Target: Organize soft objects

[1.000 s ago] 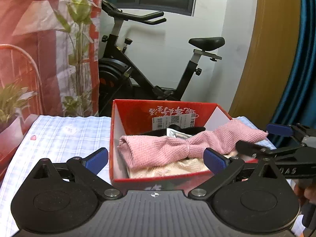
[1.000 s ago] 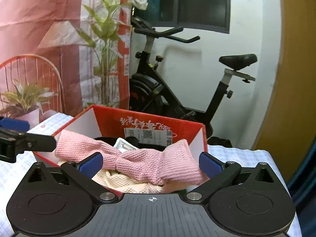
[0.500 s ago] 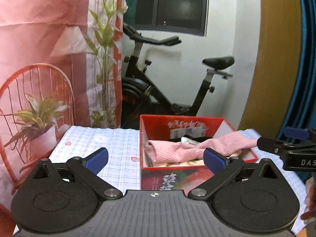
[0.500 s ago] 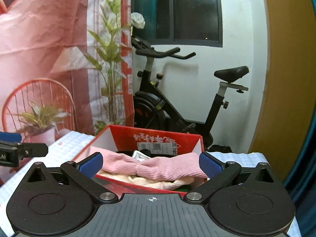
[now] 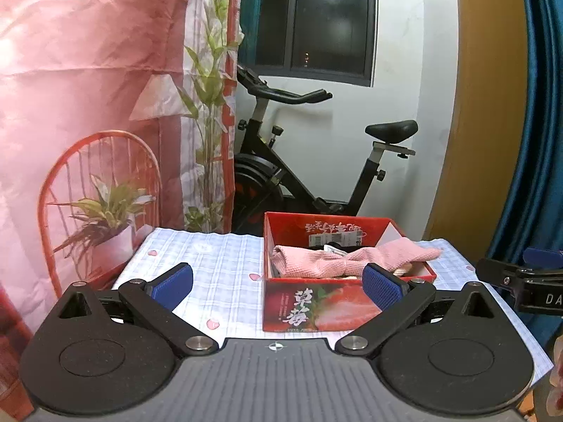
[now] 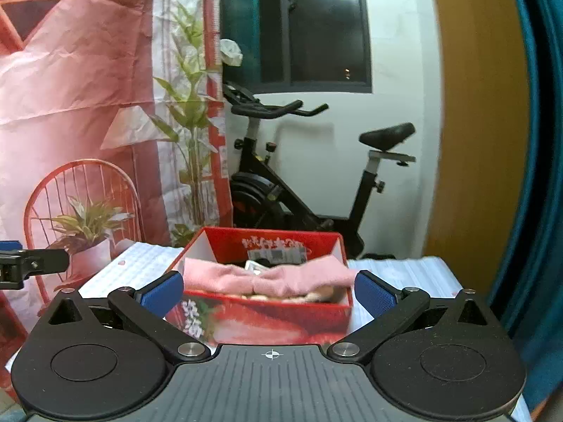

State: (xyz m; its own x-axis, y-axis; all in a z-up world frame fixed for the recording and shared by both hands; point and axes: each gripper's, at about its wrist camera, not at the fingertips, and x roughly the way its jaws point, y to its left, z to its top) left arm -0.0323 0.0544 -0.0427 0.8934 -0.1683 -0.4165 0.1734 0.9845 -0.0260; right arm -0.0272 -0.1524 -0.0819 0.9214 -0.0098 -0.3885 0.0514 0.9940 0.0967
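Note:
A red cardboard box (image 5: 316,304) (image 6: 246,320) stands on the checked tablecloth (image 5: 218,263). A pink knitted cloth (image 5: 352,258) (image 6: 267,277) lies across the top of the box, one end hanging over its right rim. Cream fabric (image 6: 316,293) and a dark item lie under it. My left gripper (image 5: 278,281) is open, held back from the box and empty. My right gripper (image 6: 269,290) is open too, empty, in front of the box. Each gripper's tip shows at the edge of the other's view.
An exercise bike (image 5: 299,176) stands behind the table by the white wall. A pink printed backdrop (image 5: 88,105) with plants hangs at the left. A blue curtain (image 5: 542,140) and a yellow-brown panel (image 6: 475,123) are at the right. Bare tablecloth lies left of the box.
Both grippers have pulled back and up from the box, which now looks smaller and farther. The pink cloth stays lying across the box.

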